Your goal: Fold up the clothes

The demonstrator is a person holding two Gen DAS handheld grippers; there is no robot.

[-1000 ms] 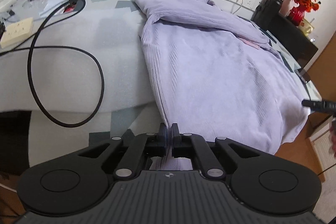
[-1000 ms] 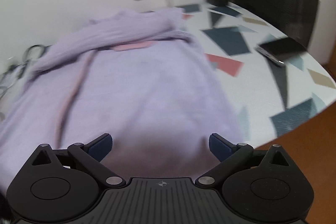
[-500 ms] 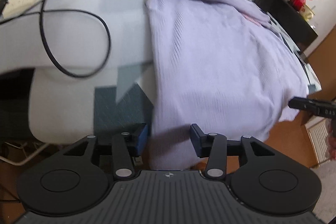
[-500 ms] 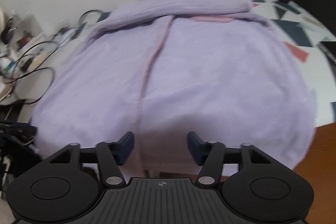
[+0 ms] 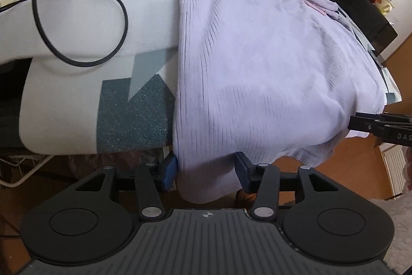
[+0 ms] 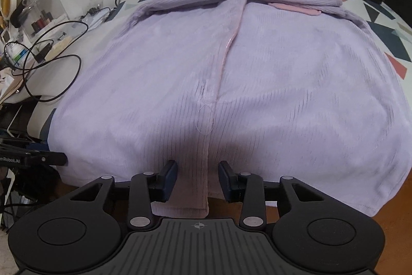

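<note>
I have the lavender garment (image 6: 257,84) spread on the table (image 5: 77,84), hem overhanging toward me; left gripper (image 5: 206,169) and right gripper (image 6: 197,179) both straddle that hem, narrow and closing, not yet pinching.

White letters "DAS" stand on the black body of the right hand-held gripper (image 5: 383,126), cut off by the left wrist view's right edge. On the left hand-held gripper (image 6: 31,157), at the right wrist view's left edge, white lettering reads "nRobot.AI", its beginning cut off.
</note>
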